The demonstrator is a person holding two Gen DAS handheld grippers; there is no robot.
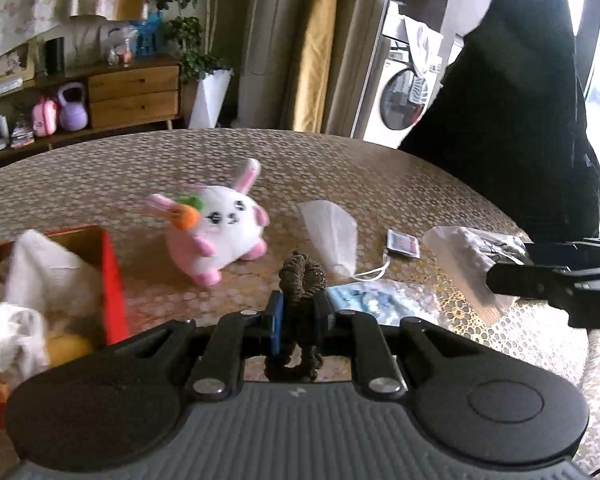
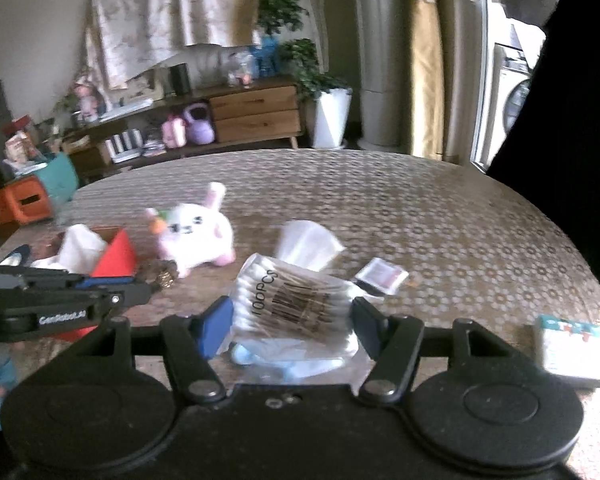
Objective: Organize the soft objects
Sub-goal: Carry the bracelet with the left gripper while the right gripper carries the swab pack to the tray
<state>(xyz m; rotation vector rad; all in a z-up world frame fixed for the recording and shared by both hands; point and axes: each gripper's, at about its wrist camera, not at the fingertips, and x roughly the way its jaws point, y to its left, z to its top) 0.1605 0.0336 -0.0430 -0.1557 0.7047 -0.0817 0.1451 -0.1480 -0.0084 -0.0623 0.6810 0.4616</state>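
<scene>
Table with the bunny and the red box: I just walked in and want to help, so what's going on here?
Someone is sorting soft things with two handheld grippers. The left gripper is shut on a brown hair scrunchie, next to the red box that already holds white cloths. The right gripper grips a cotton swab bag. The plush bunny and a white face mask lie on the table.

The right gripper [image 2: 292, 320] is closed on a clear bag of cotton swabs [image 2: 296, 300], which is held between its fingers above the patterned table [image 2: 440, 220]. The left gripper [image 2: 148, 290] is seen at the left edge beside a red box [image 2: 114, 258]. A plush bunny [image 2: 198, 236] and a white mask [image 2: 308, 244] lie beyond.
</scene>
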